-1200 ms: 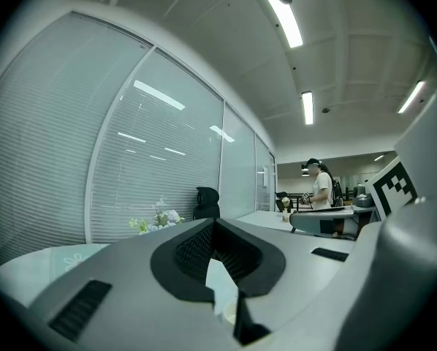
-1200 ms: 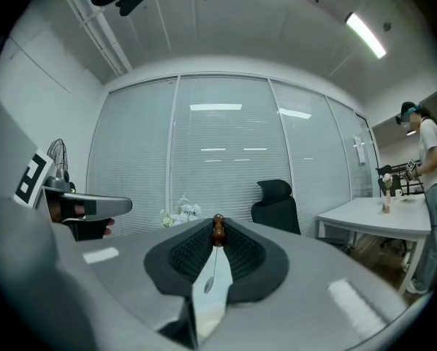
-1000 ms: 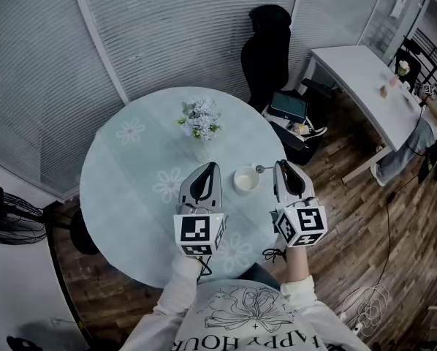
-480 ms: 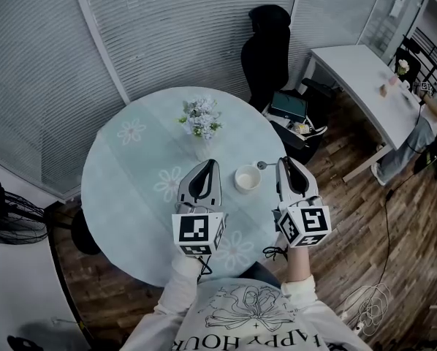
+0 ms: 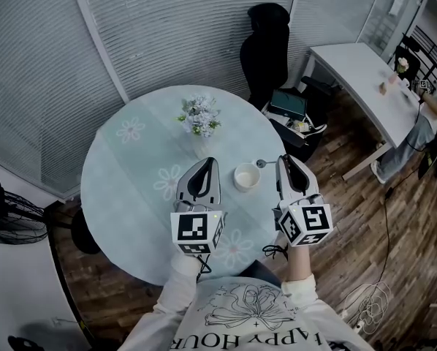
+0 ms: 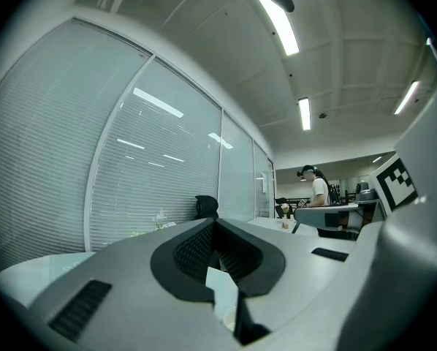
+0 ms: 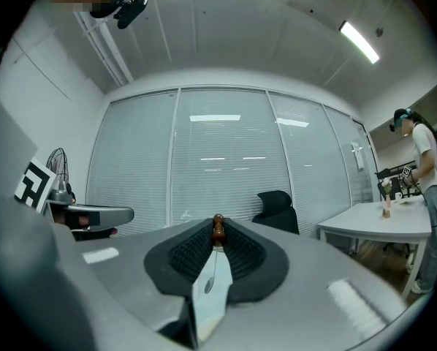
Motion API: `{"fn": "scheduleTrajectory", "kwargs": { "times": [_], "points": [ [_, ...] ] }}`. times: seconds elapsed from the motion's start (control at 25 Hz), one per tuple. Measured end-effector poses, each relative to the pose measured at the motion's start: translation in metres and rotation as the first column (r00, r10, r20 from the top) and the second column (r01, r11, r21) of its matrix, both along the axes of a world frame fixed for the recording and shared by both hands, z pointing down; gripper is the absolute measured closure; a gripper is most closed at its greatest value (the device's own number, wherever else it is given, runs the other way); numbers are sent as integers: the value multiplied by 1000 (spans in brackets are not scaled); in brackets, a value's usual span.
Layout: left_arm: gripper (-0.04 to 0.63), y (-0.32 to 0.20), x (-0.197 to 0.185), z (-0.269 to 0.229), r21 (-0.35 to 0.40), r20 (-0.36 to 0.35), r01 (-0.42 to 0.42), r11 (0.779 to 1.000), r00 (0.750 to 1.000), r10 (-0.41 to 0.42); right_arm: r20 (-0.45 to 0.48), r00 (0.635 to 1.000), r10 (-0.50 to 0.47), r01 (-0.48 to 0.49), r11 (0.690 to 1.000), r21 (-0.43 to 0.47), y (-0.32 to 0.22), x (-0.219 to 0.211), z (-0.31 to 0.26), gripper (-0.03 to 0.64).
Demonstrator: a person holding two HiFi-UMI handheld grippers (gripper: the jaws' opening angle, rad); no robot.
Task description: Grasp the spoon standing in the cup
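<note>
The jaws of the right gripper [image 7: 217, 234] were found closed on the spoon [image 7: 218, 227], by its handle end only; slippage was judged likely. The left gripper [image 6: 215, 229] was noted closed and empty.

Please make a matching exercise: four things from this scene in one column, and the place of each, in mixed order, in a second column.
1. pale flowers in a small vase
2. white round cup
3. thin spoon with a brown end
4. black office chair

A. on the floor behind the round table
B. at the tip of the right gripper
C. between the left gripper and the right one
D. on the table, beyond the cup

Pairs: 1-D, 2-C, 3-B, 4-A.
</note>
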State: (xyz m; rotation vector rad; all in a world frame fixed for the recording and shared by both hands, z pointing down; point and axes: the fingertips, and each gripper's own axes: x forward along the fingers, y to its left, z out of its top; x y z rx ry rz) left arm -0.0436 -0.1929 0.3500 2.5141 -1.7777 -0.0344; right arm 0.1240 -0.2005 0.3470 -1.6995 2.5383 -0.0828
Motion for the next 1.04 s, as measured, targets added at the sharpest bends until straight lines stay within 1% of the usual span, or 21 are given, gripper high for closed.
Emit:
{"fn": "scheduleTrajectory", "kwargs": {
  "times": [1.04],
  "points": [
    [589, -3, 5, 5, -8, -16, 1, 1000, 1000, -2, 16, 1000, 2, -1, 999, -34, -2, 2, 14, 566]
  ]
}}
